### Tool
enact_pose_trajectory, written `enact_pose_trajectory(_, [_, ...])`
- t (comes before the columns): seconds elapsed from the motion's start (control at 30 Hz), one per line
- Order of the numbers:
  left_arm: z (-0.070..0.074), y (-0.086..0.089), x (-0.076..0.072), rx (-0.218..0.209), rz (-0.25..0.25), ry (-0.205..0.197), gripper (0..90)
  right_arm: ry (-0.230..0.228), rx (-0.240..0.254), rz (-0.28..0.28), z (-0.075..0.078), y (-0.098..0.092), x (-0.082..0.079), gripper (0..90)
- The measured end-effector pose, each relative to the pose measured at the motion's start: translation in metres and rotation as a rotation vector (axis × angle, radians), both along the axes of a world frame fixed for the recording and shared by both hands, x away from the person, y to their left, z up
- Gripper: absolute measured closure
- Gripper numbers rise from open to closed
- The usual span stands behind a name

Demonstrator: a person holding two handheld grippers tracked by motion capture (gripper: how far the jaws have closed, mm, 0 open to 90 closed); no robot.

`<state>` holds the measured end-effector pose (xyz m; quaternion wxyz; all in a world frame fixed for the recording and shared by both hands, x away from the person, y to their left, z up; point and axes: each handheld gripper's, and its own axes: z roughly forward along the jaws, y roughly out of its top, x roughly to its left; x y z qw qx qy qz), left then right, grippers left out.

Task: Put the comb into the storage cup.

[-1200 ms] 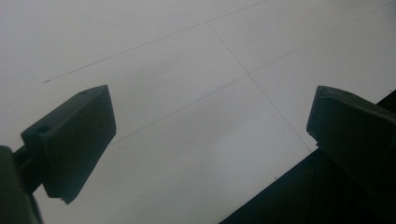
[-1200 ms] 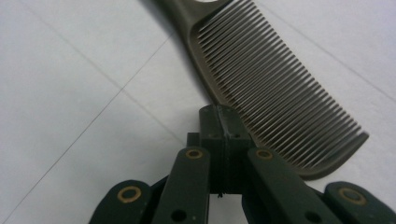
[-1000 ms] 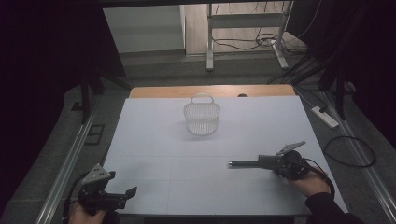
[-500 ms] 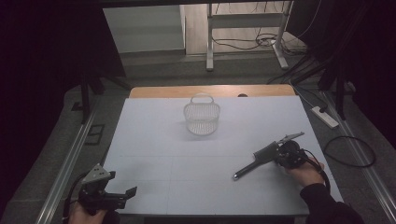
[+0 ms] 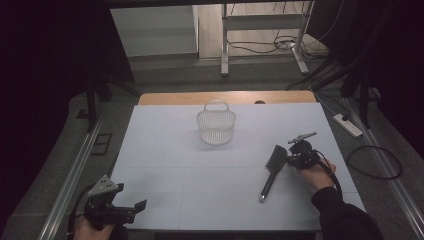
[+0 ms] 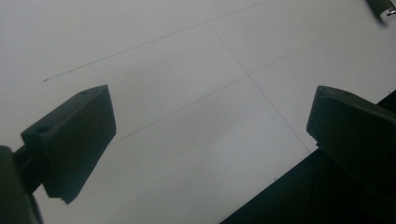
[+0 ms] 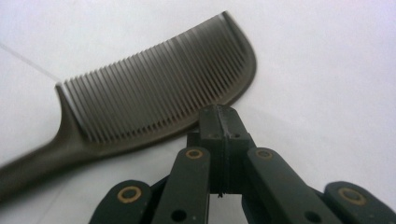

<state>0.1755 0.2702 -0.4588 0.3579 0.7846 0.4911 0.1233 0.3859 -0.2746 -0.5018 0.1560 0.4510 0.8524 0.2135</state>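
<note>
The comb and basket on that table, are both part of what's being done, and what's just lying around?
In the job:
comb, gripped at its spine by the shut right gripper
basket, standing alone further up the table, likely part of it

Lying about:
power strip on the floor
cable beside it
left gripper, open, idle

1. White table (image 5: 165,150), wood strip along its 12 o'clock edge.
2. White mesh basket (image 5: 216,126) upright, handle up, at about 12 o'clock from the table's middle, nothing touching it.
3. Dark comb (image 5: 271,170) at about 4 o'clock from the basket, well apart from it; toothed end toward 12, handle running toward 6–7.
4. Right gripper (image 5: 289,159) in the right hand (image 5: 314,172), jaw tips at the comb's toothed end, on its 3 o'clock side; jaws look closed.
5. Left gripper (image 5: 136,206) at the table's 7 o'clock corner, pointing toward 3, jaws apart, nothing between them.
</note>
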Motion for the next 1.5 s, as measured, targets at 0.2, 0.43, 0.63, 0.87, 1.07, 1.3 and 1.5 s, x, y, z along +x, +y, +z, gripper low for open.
enact_pose_trajectory(0.2, [0.000, 0.000, 0.000, -0.001, 0.001, 0.003, 2.0, -0.007, 0.024, -0.026, -0.002, 0.007, 0.010, 89.3])
enact_pose_trajectory(0.43, [0.000, 0.000, 0.001, -0.001, -0.001, 0.003, 2.1, -0.021, 0.037, -0.026, -0.003, 0.021, 0.019, 89.3])
enact_pose_trajectory(0.63, [0.000, 0.000, 0.001, 0.001, -0.002, 0.003, 2.1, -0.031, 0.040, -0.009, -0.005, 0.033, 0.024, 89.3])
enact_pose_trajectory(0.87, [0.000, 0.000, 0.002, -0.001, -0.001, 0.005, 2.1, -0.049, 0.028, 0.043, -0.007, 0.055, 0.028, 89.3])
enact_pose_trajectory(1.07, [0.000, 0.000, 0.001, -0.001, 0.000, 0.005, 2.1, -0.044, 0.036, 0.080, -0.007, 0.068, 0.029, 89.3])
enact_pose_trajectory(1.3, [0.000, 0.000, 0.001, -0.001, 0.000, 0.005, 2.2, -0.036, 0.050, 0.130, -0.008, 0.080, 0.025, 89.3])
enact_pose_trajectory(1.5, [0.000, 0.000, 0.001, 0.001, 0.000, 0.004, 2.3, -0.050, 0.018, 0.155, -0.007, 0.082, 0.024, 89.2])
